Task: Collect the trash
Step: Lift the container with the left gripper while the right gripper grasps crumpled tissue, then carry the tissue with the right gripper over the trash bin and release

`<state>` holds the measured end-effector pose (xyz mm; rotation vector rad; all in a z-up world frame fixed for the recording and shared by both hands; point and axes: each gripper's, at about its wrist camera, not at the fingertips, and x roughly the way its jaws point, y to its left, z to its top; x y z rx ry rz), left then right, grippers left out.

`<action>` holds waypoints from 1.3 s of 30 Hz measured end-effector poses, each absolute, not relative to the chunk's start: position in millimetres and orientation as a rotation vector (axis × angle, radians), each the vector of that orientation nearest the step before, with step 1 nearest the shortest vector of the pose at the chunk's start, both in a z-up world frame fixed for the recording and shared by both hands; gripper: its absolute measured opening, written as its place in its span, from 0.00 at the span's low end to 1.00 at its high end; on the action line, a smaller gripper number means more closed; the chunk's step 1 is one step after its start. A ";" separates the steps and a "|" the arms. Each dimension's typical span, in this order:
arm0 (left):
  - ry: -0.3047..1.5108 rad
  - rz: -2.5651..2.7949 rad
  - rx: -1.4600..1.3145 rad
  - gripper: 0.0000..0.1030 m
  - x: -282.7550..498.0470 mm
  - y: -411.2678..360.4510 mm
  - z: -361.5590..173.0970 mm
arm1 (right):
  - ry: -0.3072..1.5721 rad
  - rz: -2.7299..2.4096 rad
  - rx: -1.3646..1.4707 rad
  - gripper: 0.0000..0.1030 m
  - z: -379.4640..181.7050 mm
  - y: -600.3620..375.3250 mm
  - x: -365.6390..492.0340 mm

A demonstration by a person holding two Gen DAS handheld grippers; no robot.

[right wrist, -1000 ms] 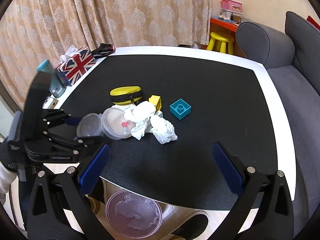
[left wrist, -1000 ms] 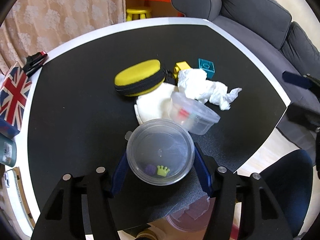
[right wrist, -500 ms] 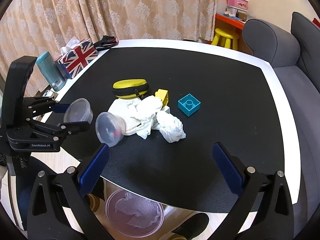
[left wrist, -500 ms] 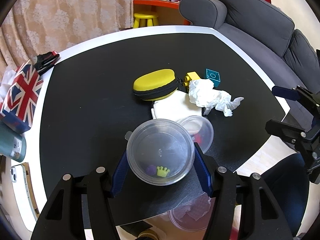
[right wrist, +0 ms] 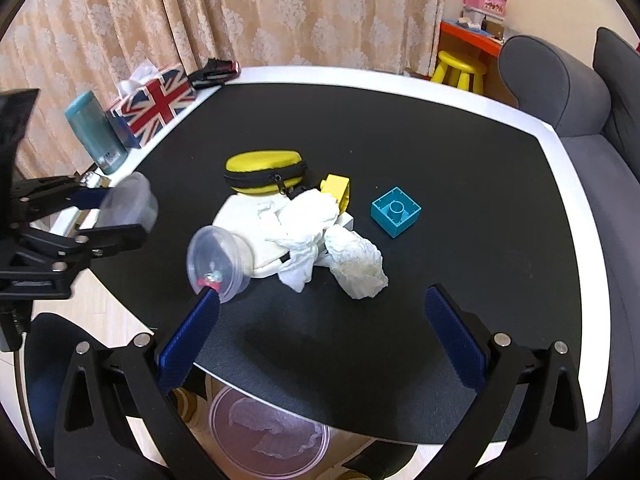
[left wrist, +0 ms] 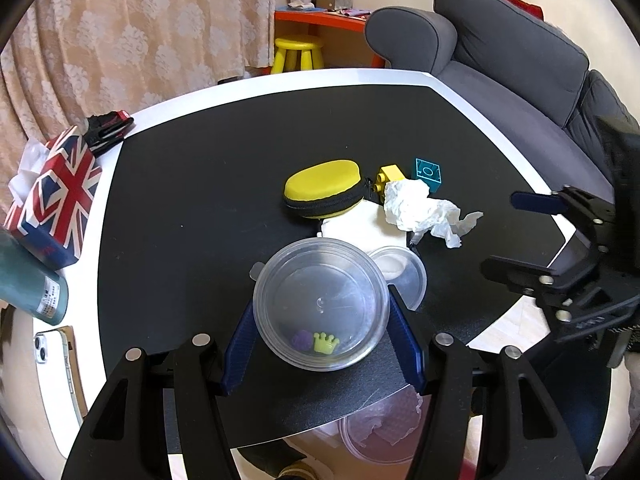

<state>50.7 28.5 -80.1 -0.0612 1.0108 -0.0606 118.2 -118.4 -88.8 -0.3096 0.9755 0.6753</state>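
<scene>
Your left claw (left wrist: 322, 334) is closed on a clear round plastic tub (left wrist: 321, 306), its blue pads pressing either side of the wall. Inside the tub, at the near edge, lie a small yellow-green crown (left wrist: 326, 342) and a purple piece (left wrist: 302, 339) beside it.

Your right claw (right wrist: 320, 344) stands wide with nothing between its pads, above the near part of the black desk (right wrist: 460, 184).

Just past the held tub, a second clear tub (right wrist: 218, 264) lies tipped on its side on the desk, its mouth facing the near left. Small red bits sit against its lower wall. It rests against a flat white cloth-like pad (right wrist: 240, 224).

The trash sits at the middle of the desk: two crumpled white tissues, one (right wrist: 308, 220) on the pad and one (right wrist: 356, 266) just to its right, touching. Behind them lie a yellow zip case (right wrist: 264, 170), a yellow toy brick (right wrist: 338, 188) and, a little apart to the right, a teal toy brick (right wrist: 396, 210).

On the floor below the near desk edge stands a clear round bin (right wrist: 268, 432) holding crumpled material.

On the desk's far left edge stand a Union Jack tissue box (right wrist: 154, 102), a teal bottle (right wrist: 94, 132) and a phone (left wrist: 56, 360).
</scene>
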 end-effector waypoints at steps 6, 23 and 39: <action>1.012 -0.061 -0.068 0.58 52.0 29.4 -80.2 | 0.993 0.713 -0.336 0.80 -98.1 -107.1 125.8; 1.013 -0.064 -0.087 0.58 52.2 34.1 -85.6 | 1.023 0.759 -0.301 0.05 -106.9 -96.9 132.5; 0.939 -0.086 -0.077 0.58 37.0 24.1 -56.2 | 0.881 0.786 -0.261 0.03 -34.8 -123.4 104.8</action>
